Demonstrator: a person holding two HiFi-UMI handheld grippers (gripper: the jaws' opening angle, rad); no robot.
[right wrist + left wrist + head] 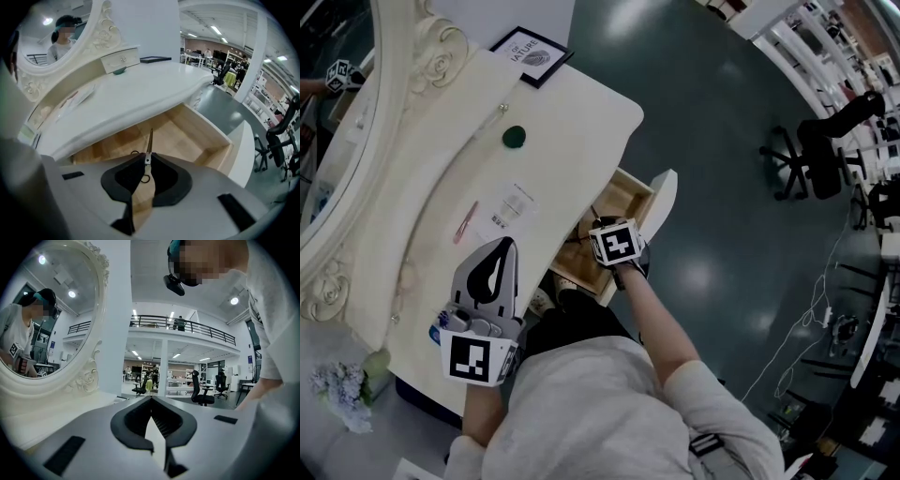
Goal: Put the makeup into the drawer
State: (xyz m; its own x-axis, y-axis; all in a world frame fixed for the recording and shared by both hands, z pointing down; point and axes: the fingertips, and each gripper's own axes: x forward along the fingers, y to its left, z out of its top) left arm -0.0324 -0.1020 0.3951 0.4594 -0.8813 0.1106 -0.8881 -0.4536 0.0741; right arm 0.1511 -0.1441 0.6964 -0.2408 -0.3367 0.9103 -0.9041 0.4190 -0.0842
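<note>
While your left gripper (pixel 151 400) rests with fingers closed and empty, your right gripper (pixel 147 158) pinches scissors (pixel 149 143) in its fingers, open drawer (pixel 183 134) just beneath.

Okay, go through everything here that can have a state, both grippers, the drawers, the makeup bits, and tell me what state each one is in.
Left gripper: shut, empty.
Right gripper: shut on the small scissors, over the main drawer.
Small scissors: held at the jaw tips, blades closed, pointing into the drawer.
Main drawer: pulled open.
Small upper drawer: closed.
Pink pencil: lying on the tabletop, not in the drawer.
Green round item: on the tabletop.
</note>
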